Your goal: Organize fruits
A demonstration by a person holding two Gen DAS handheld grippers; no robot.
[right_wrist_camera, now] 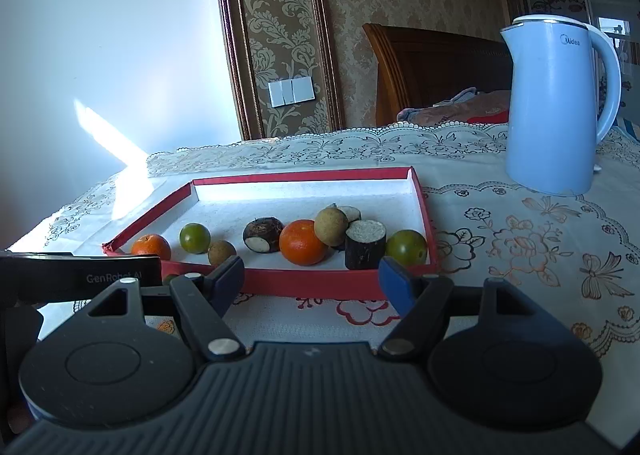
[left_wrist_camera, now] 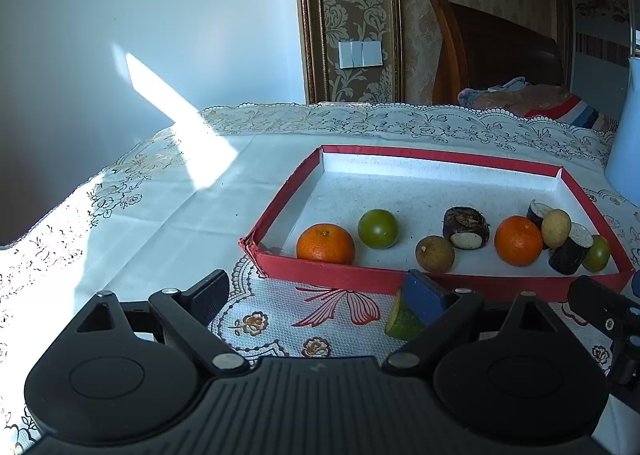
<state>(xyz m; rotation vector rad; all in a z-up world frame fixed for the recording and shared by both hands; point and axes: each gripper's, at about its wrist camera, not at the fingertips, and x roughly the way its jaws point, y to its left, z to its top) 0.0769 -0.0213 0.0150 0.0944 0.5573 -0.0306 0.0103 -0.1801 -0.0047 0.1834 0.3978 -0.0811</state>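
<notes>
A red-rimmed tray lies on the table and holds two oranges, green round fruits, brown longans and dark cut sugarcane pieces. My left gripper is open just in front of the tray's near rim. A green fruit wedge lies on the cloth against its right finger. My right gripper is open and empty, also in front of the near rim.
A light blue electric kettle stands on the table right of the tray. The lace tablecloth covers the table. A white wall lies at the left, and a wooden bed headboard behind the table.
</notes>
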